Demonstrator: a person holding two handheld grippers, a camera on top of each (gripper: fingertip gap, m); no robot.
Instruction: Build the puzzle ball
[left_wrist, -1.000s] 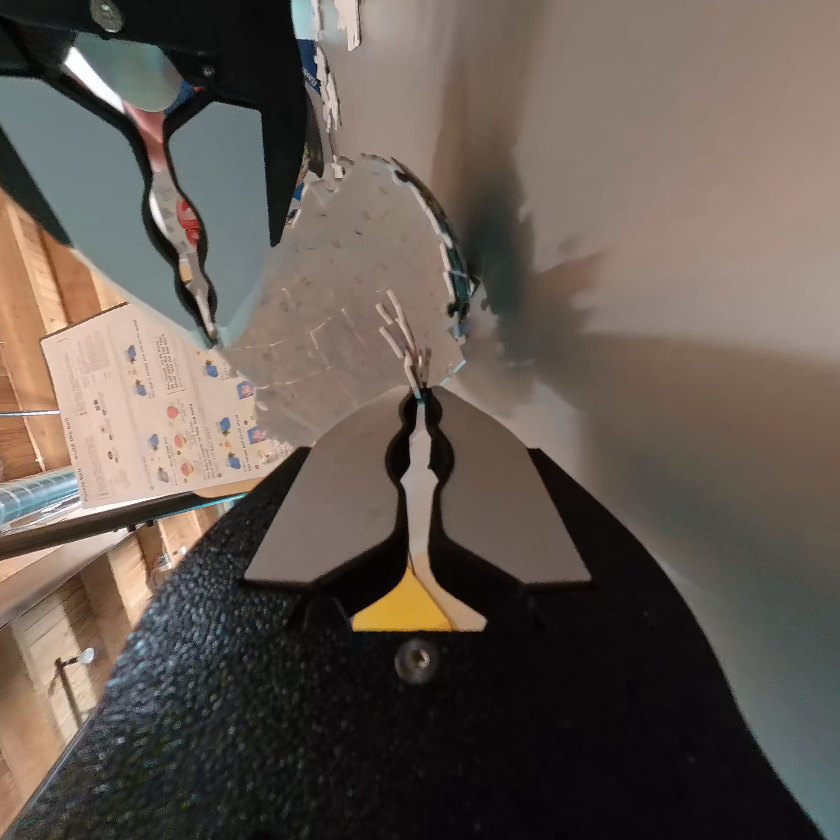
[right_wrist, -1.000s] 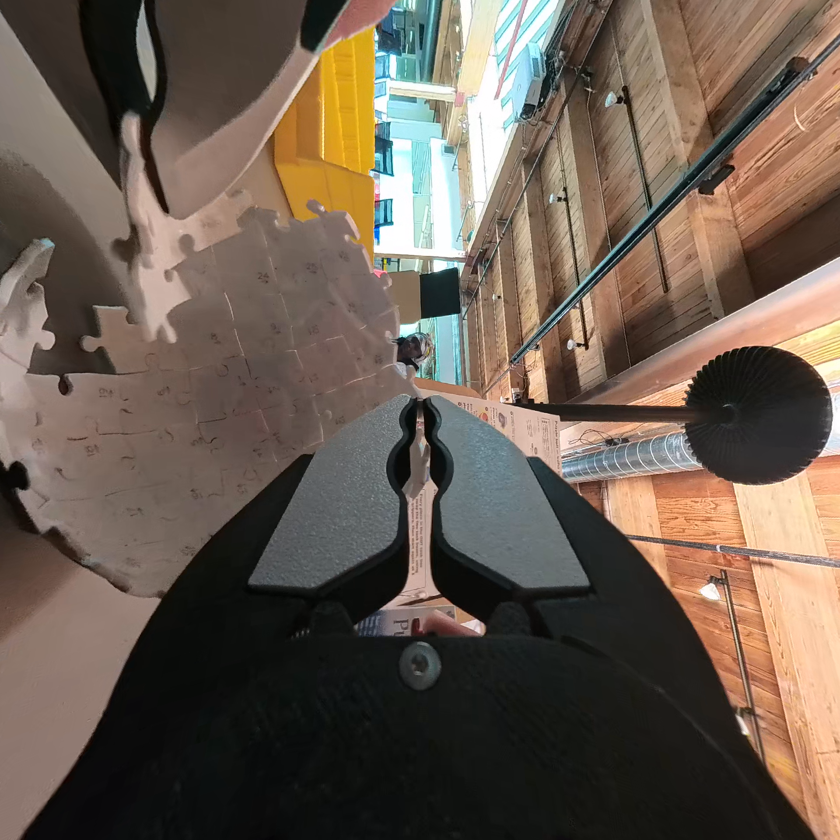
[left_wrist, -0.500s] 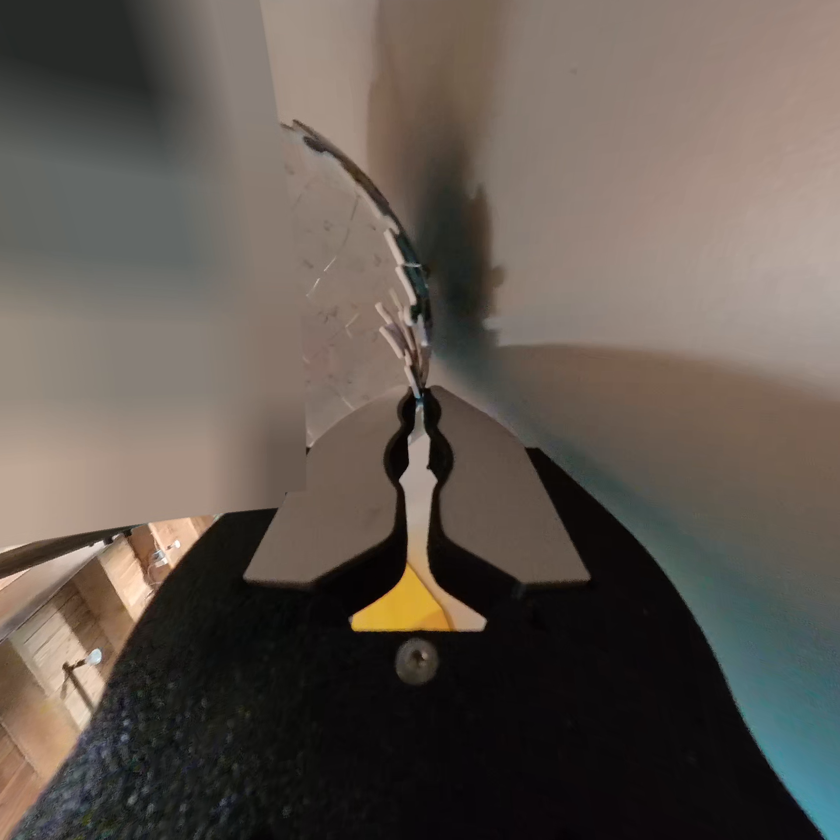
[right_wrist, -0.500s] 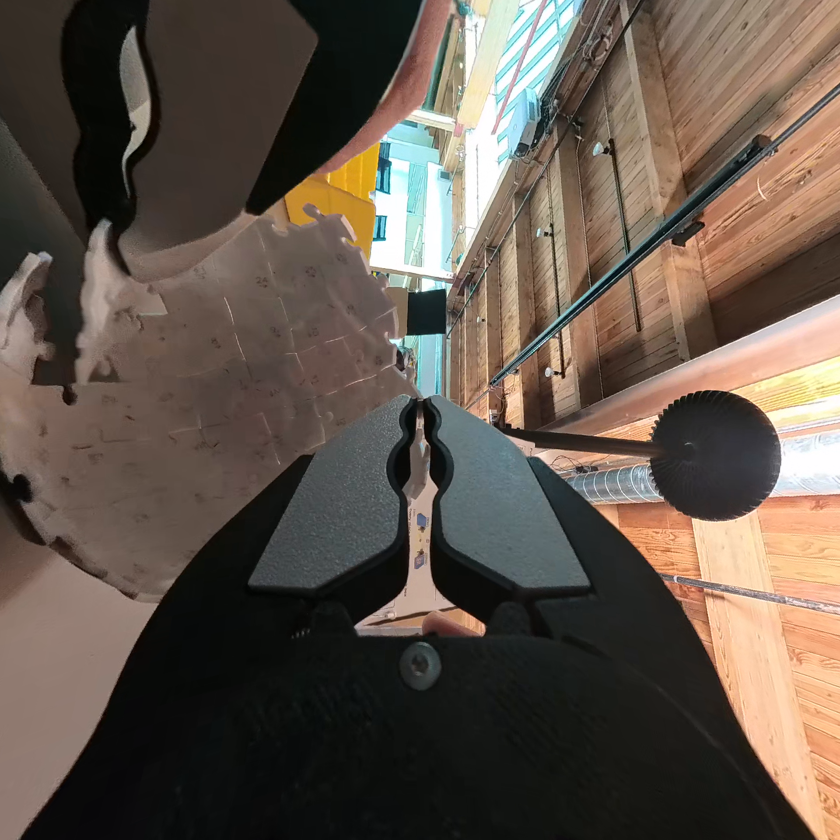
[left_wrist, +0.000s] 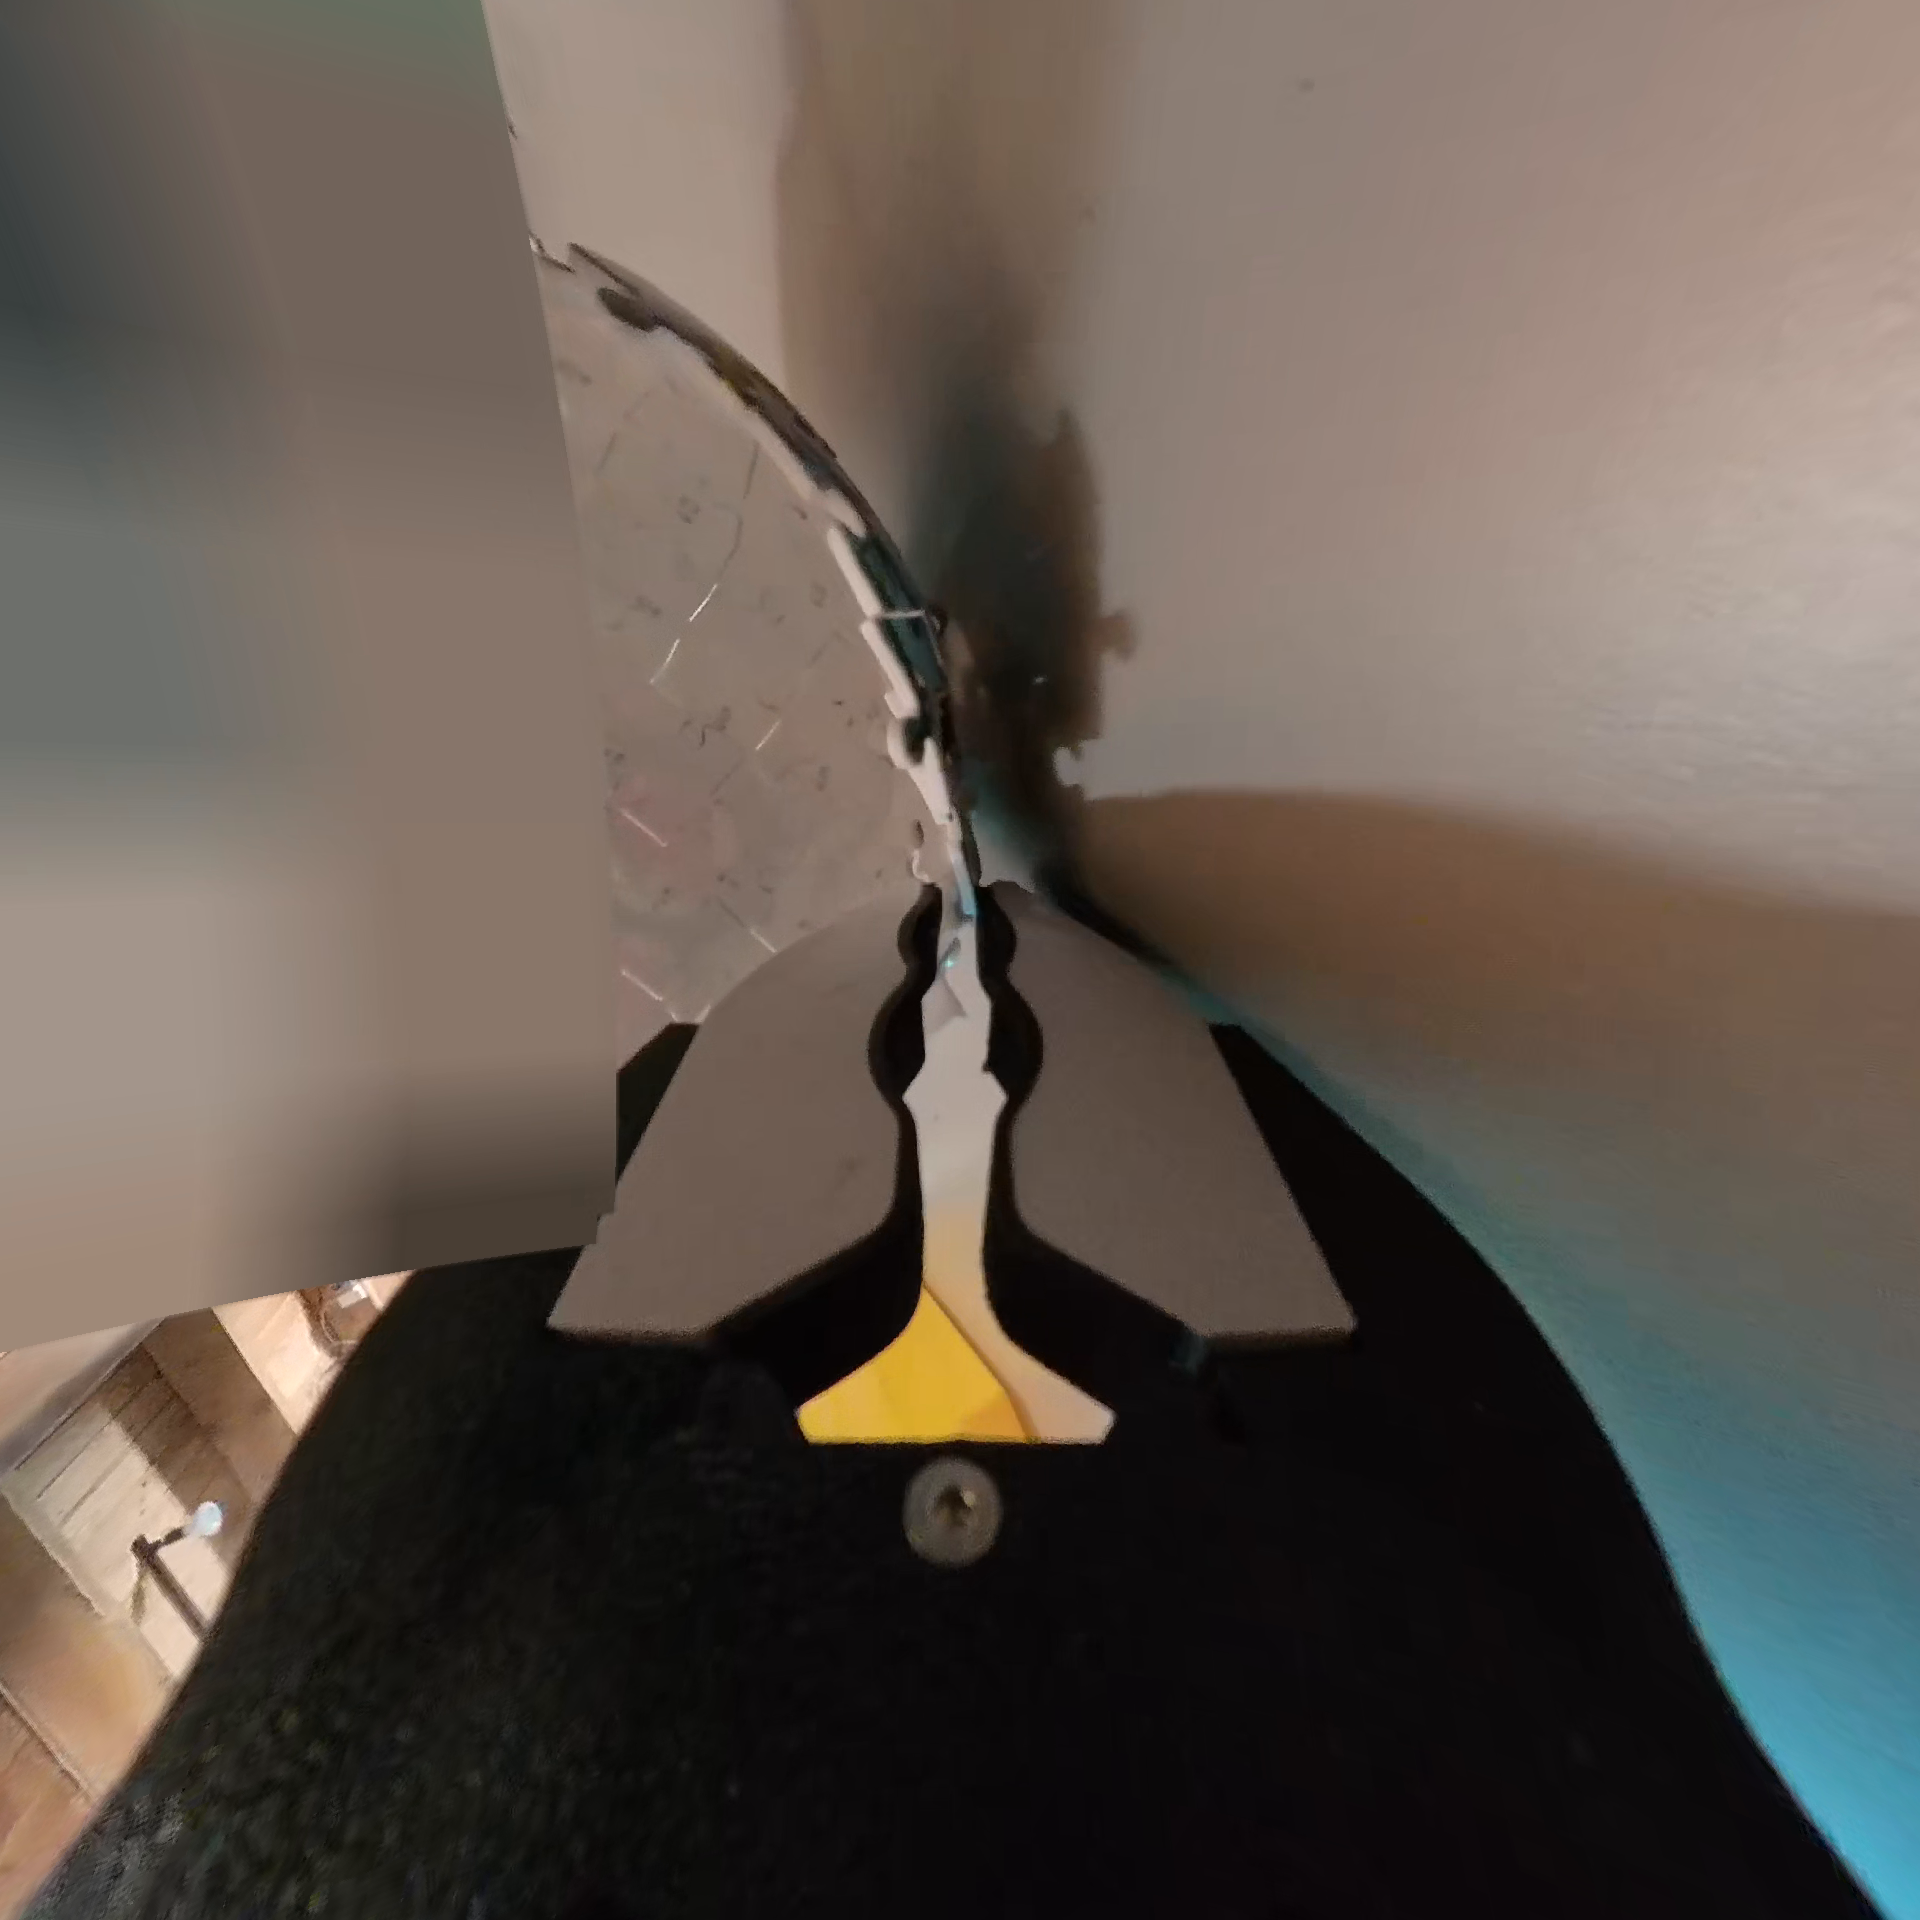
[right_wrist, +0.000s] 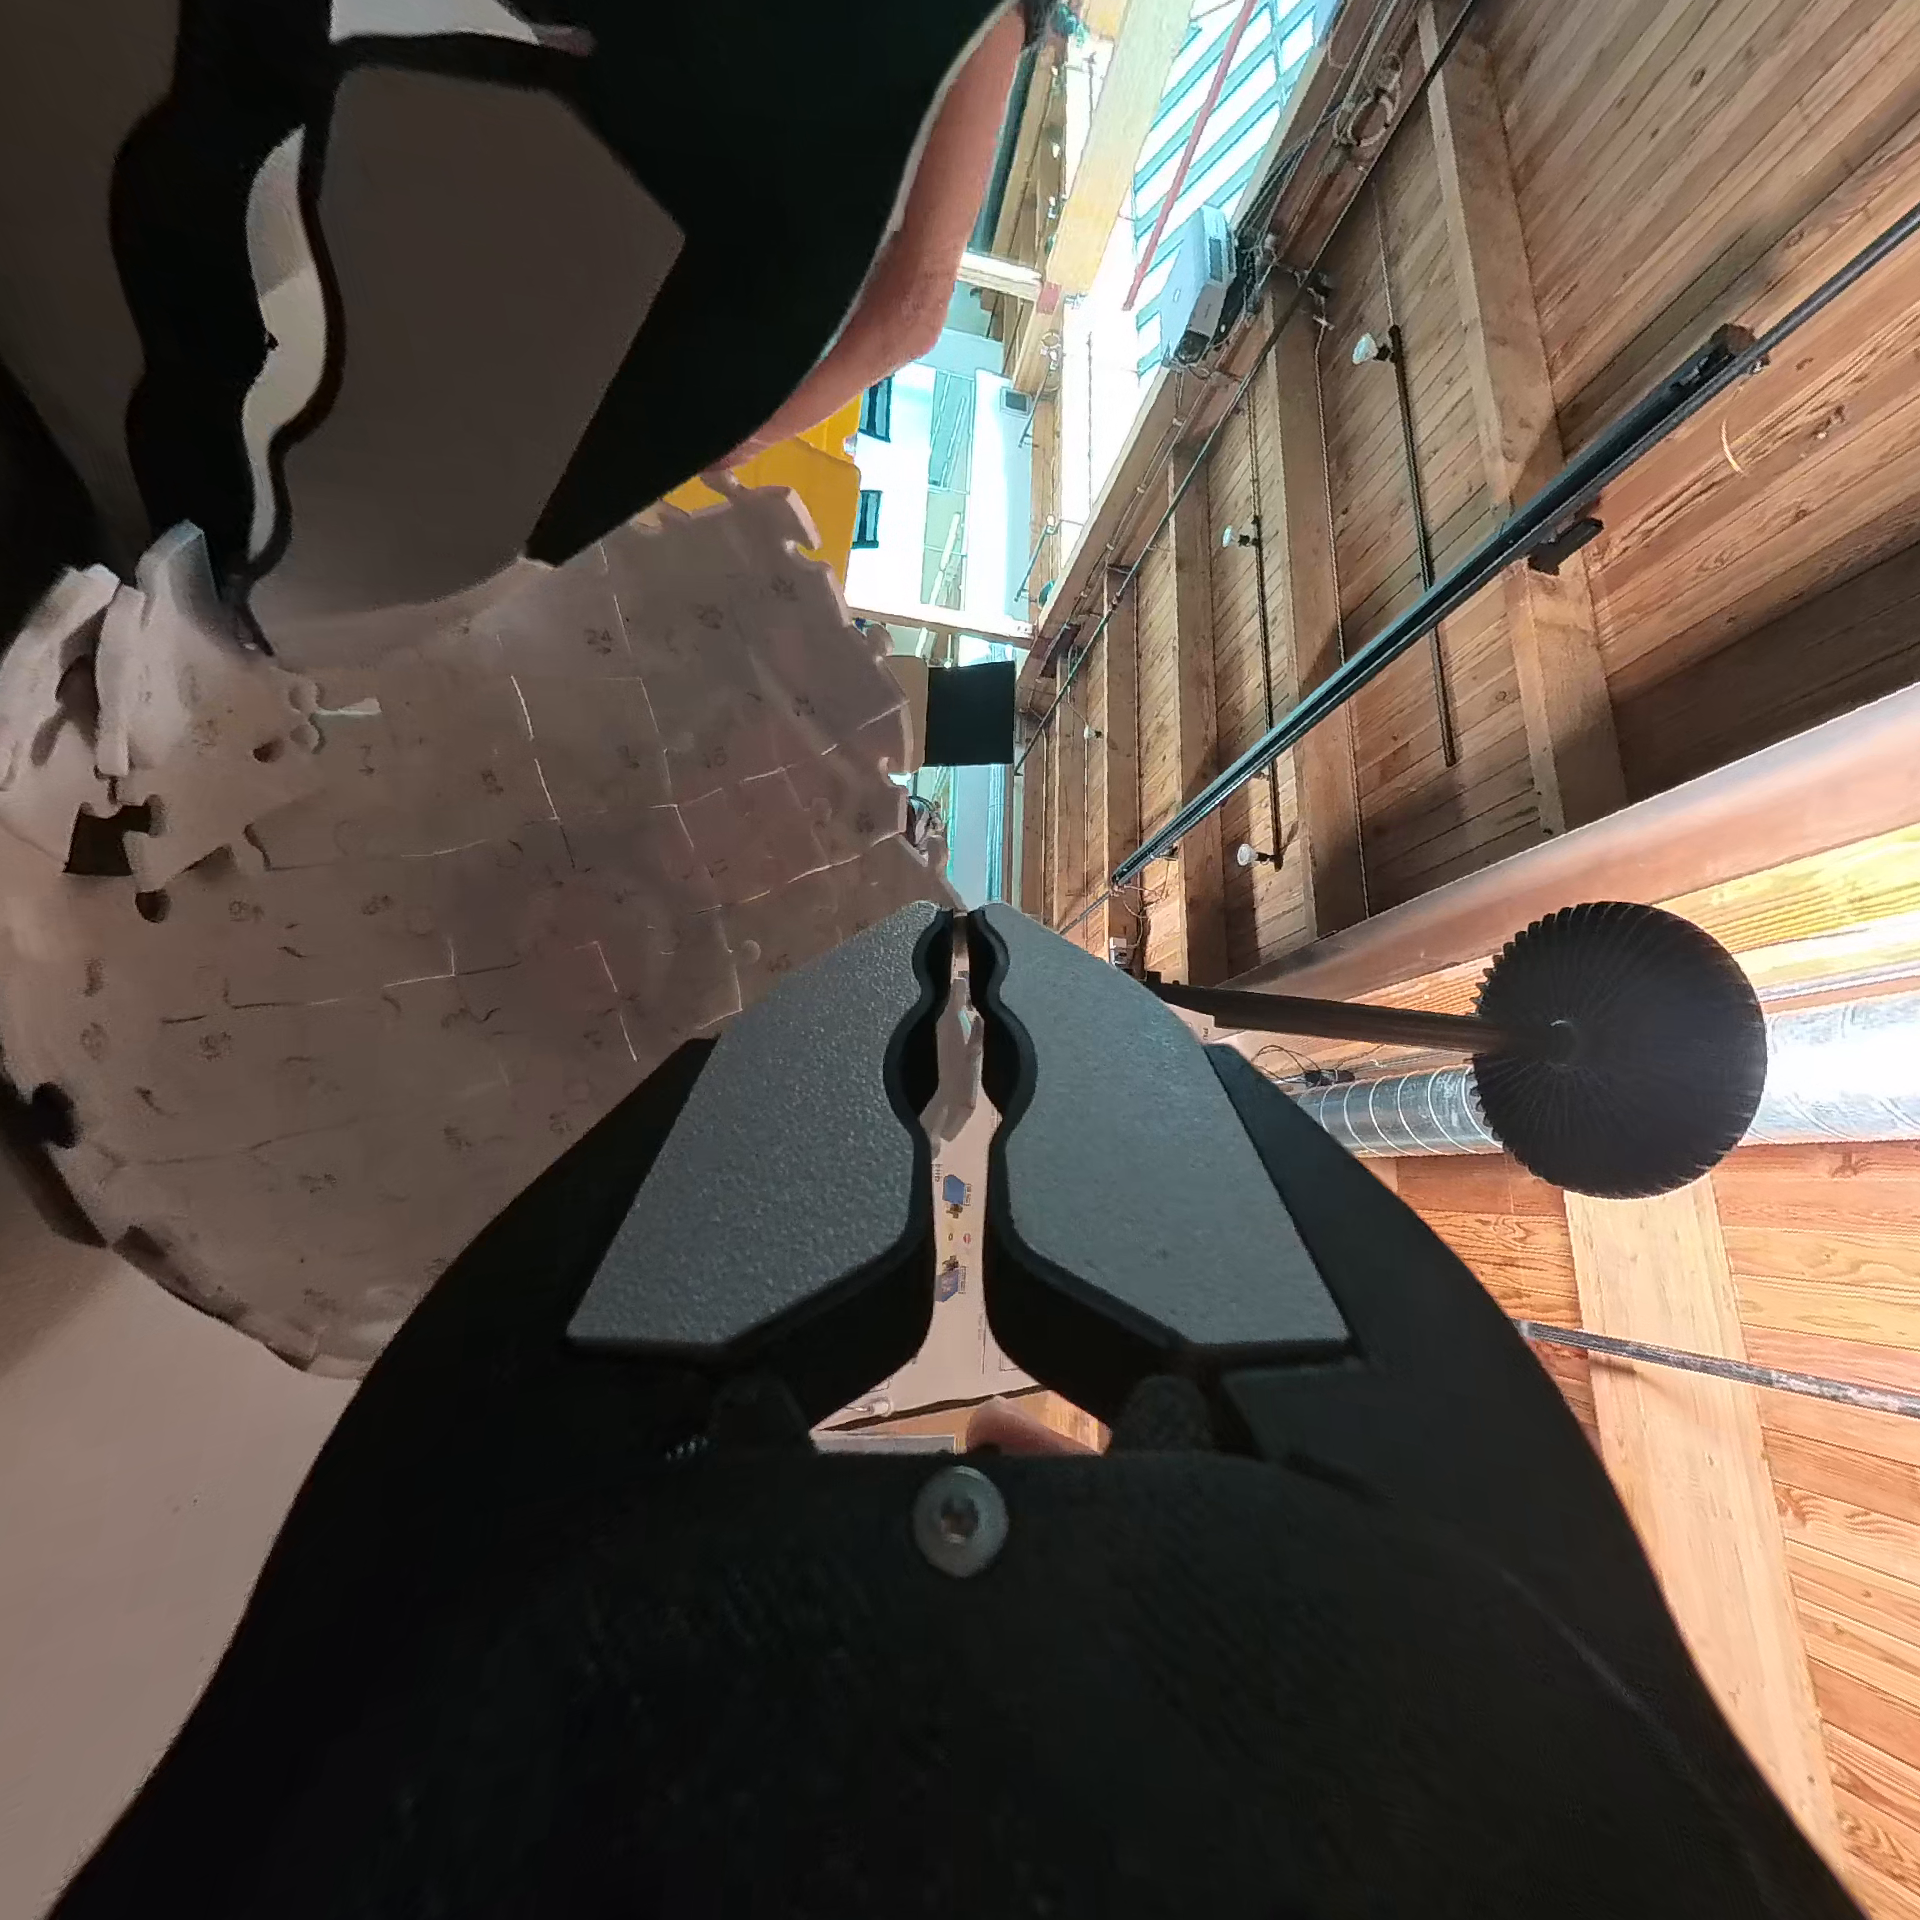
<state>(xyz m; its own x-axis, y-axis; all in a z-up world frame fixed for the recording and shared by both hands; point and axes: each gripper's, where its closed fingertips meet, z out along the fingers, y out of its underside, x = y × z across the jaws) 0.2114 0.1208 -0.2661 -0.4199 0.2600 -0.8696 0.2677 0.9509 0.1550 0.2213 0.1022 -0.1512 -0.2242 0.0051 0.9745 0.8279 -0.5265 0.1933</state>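
The partly built puzzle ball is a curved shell of joined pieces, seen from its pale numbered inside, in the left wrist view (left_wrist: 727, 675) and the right wrist view (right_wrist: 416, 935). My left gripper (left_wrist: 961, 904) is shut on the shell's thin rim, which runs edge-on up from the fingertips. It also shows at the top left of the right wrist view (right_wrist: 234, 571), pinching the shell's jagged edge. My right gripper (right_wrist: 961, 914) is shut on the shell's near edge, with a white knobbed piece showing between its pads. Both hold the shell above the beige table (left_wrist: 1455, 416).
An instruction sheet (right_wrist: 956, 1205) shows through the gap between the right fingers. A yellow bin (right_wrist: 800, 478) lies beyond the shell. A black ribbed disc on a rod (right_wrist: 1621, 1049), a silver duct and wooden boards fill the right side. A person's arm (right_wrist: 904, 291) is behind the left gripper.
The shell has turned more edge-on to the left camera. In the right view the left gripper has come closer and lower on the shell's far edge. Both grippers stay shut.
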